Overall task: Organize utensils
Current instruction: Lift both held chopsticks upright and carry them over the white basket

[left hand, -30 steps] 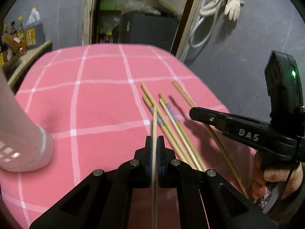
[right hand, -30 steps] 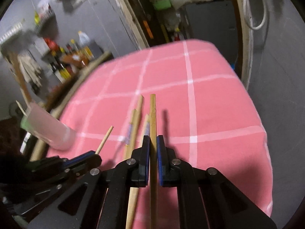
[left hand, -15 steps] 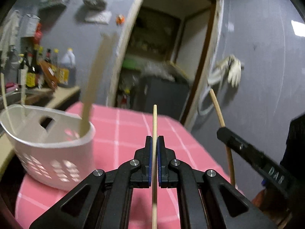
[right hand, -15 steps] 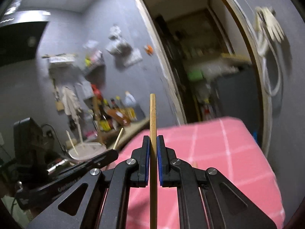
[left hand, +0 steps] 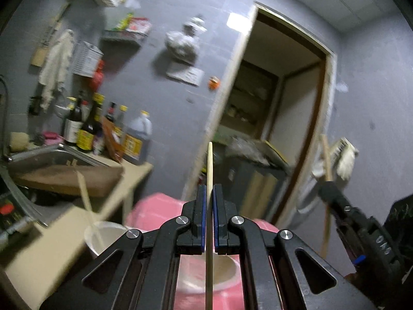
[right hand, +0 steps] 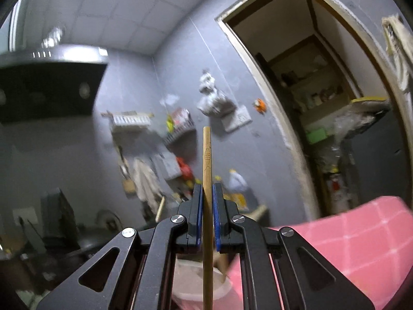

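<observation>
Overall: both views tilt up toward a grey kitchen wall; much of it is blurred.
Writing: on the right gripper's body, seen in the left view at 4 o'clock, pale letters [left hand: 382, 240] show, tilted and not surely readable; bottle labels are too blurred to read.
Mark: a small fish outline [right hand: 207, 154] is drawn on the right chopstick near its top.
Left gripper [left hand: 209, 193]: clamped on a pale chopstick [left hand: 209, 170], blue pads pressed to either side of it.
Left chopstick: runs straight along the gripper toward 12 o'clock, its tip well past the pads, its lower part passing down between the arms.
Right gripper [right hand: 207, 193]: clamped on a darker chopstick [right hand: 207, 160], pads tight against it.
Right chopstick: upright along the gripper's line, its blunt end at 12 o'clock beyond the pads.
Holder [left hand: 103, 235]: white, on the pink checked surface [left hand: 155, 209], below the left gripper at 7 o'clock; one stick [left hand: 86, 199] leans in it.
Holder, right view: a white rim [right hand: 191, 292] shows below the gripper at 6 o'clock.
Bottles [left hand: 87, 126]: a row at 10 o'clock in the left view, beside a sink [left hand: 38, 156].
</observation>
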A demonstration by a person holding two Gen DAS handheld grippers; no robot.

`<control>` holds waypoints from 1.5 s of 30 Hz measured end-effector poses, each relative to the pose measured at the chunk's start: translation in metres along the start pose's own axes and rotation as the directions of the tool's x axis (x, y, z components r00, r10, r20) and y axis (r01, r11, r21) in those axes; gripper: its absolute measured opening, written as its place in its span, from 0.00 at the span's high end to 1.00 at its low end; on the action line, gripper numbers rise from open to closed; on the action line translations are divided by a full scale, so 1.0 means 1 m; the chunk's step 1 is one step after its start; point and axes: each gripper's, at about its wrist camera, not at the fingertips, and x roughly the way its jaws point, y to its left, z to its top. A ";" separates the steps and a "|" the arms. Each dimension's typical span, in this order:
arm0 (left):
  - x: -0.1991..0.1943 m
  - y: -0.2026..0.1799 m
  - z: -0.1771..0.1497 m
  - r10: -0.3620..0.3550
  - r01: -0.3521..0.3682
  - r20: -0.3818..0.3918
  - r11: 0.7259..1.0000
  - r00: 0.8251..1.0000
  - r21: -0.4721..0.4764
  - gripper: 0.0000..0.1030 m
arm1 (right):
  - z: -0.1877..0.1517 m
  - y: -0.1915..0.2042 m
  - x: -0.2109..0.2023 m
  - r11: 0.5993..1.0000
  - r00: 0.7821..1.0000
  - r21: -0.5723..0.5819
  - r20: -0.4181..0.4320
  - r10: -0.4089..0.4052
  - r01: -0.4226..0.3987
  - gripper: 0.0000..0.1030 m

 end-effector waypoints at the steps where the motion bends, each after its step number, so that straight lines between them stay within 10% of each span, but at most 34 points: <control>1: 0.001 0.008 0.005 0.014 -0.014 0.014 1.000 1.000 -0.007 0.97 | 0.001 0.001 0.005 1.000 1.000 0.012 0.015 0.019 -0.019 0.95; 14: 0.008 0.084 0.046 0.114 -0.086 0.201 0.986 0.973 -0.144 0.97 | -0.001 0.018 0.046 0.993 0.973 -0.102 0.216 0.086 -0.065 0.95; 45: 0.026 0.081 -0.019 0.201 -0.180 0.206 0.976 0.958 -0.119 0.97 | -0.042 0.006 0.056 0.987 0.994 -0.147 0.100 -0.047 0.062 0.95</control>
